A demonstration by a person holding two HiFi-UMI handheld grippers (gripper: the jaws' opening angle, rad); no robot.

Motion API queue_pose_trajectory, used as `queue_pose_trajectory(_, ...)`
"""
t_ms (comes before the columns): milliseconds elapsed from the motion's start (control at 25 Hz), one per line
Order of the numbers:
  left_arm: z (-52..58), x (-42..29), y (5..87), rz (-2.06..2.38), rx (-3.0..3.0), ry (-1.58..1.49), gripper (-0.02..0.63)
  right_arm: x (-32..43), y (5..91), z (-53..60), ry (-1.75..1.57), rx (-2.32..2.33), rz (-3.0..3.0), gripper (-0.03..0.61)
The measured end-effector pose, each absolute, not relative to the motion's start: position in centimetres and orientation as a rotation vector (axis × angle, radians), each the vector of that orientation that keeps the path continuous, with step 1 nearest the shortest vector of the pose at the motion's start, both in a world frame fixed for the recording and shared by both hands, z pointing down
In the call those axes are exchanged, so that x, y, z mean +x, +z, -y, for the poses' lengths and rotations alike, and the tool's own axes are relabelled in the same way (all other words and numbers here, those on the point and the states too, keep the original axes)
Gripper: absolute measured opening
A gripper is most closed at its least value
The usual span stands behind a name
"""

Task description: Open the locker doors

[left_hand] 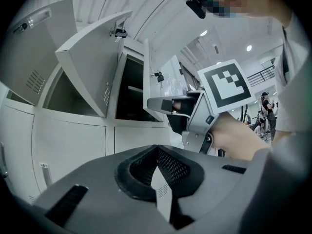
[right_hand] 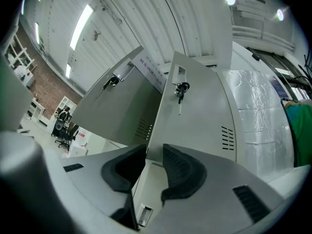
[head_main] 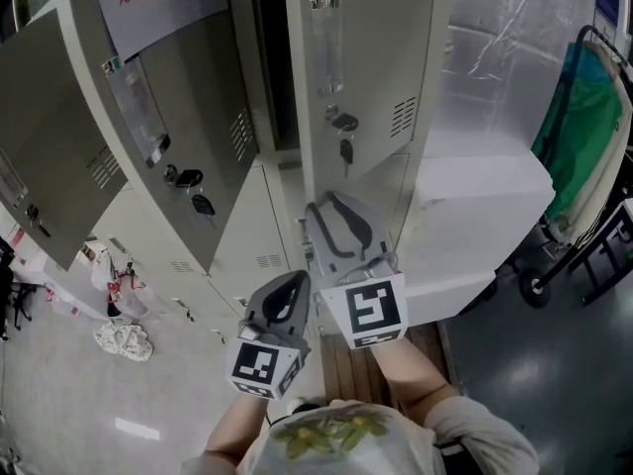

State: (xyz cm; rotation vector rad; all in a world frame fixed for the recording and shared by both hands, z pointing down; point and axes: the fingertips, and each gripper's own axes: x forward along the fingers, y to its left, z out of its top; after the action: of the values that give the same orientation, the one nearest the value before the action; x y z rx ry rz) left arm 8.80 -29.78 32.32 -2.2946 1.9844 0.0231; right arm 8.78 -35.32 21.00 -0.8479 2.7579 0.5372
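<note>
Grey lockers [head_main: 252, 240], some standing open.
My right gripper [right_hand: 153, 152] is apart around the bottom corner of the stiff, thin door [right_hand: 195, 106]; my left gripper [left_hand: 156, 149] is shut, empty.

A big industrial hall, workshop-like: a ribbed metal roof [right_hand: 146, 13] with strip lights [right_hand: 80, 26], grey steel lockers [head_main: 326, 87] on a bare concrete floor [head_main: 59, 394], a brick wall [right_hand: 36, 89], office chairs [right_hand: 62, 126].

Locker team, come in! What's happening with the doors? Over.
Left hand-held gripper shut, empty. Right hand-held gripper open at the locker door bottom corner. Door partly open, nothing seen blocking it.
</note>
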Motion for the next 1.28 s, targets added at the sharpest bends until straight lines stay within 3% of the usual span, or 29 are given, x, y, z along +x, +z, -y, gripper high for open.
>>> queue_pose_trajectory(1280, 31.4, 14.4, 31.8, -1.782, -2.432, 0.053, 0.028, 16.1, 20.8, 32.8, 0.486, -0.912, -2.675, 0.071)
